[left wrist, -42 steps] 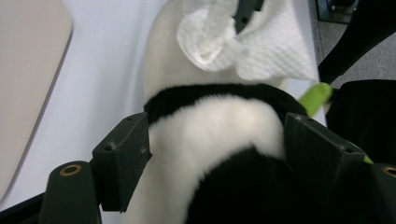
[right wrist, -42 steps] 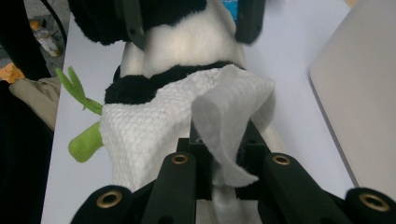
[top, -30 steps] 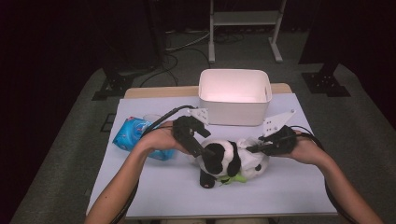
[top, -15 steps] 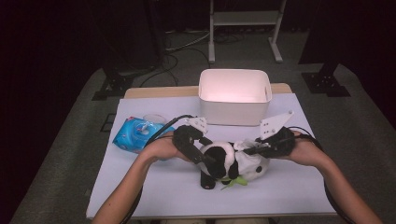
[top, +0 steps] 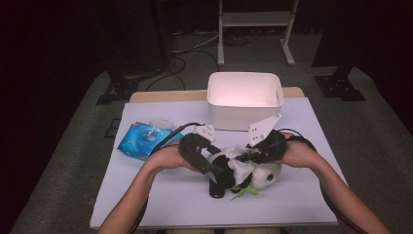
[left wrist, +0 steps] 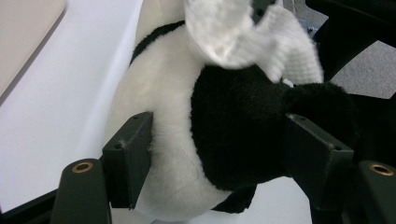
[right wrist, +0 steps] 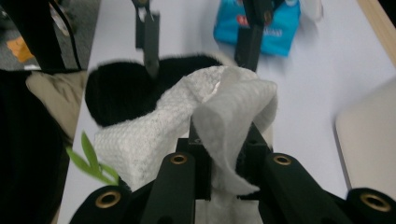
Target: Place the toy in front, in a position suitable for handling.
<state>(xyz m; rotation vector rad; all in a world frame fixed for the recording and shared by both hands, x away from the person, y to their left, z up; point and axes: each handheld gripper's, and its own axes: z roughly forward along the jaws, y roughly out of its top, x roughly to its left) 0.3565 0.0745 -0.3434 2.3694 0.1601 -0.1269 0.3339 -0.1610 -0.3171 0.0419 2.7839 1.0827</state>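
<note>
The tabletop is covered in a pale sheet, and at its far edge stands the white bin, well clear of where I am working. To my left lies the blue wipes pack, near my left forearm but not touching the toy.

The plush panda lies on its side at the middle of the tabletop, between my two hands, with a small green leaf poking out at its near side. My left tongs straddle its body: in the left gripper view the pads sit against the white flank on one side and the black fur on the other, and they have just been closing on it, so I take this as a steadying hold rather than a hard squeeze. I should keep that hold firm enough that the panda does not roll, but not so tight that the fur bunches under the cloth.

My right tongs are pinched narrow on a folded white wipe, which drapes over the panda's black patch. I judge the step to be wiping the toy. To do it well I would drag the wipe flat along the fur in one direction, keep the fold from slipping out of the pads, and stay clear of the left tongs' jaws just beyond it.
</note>
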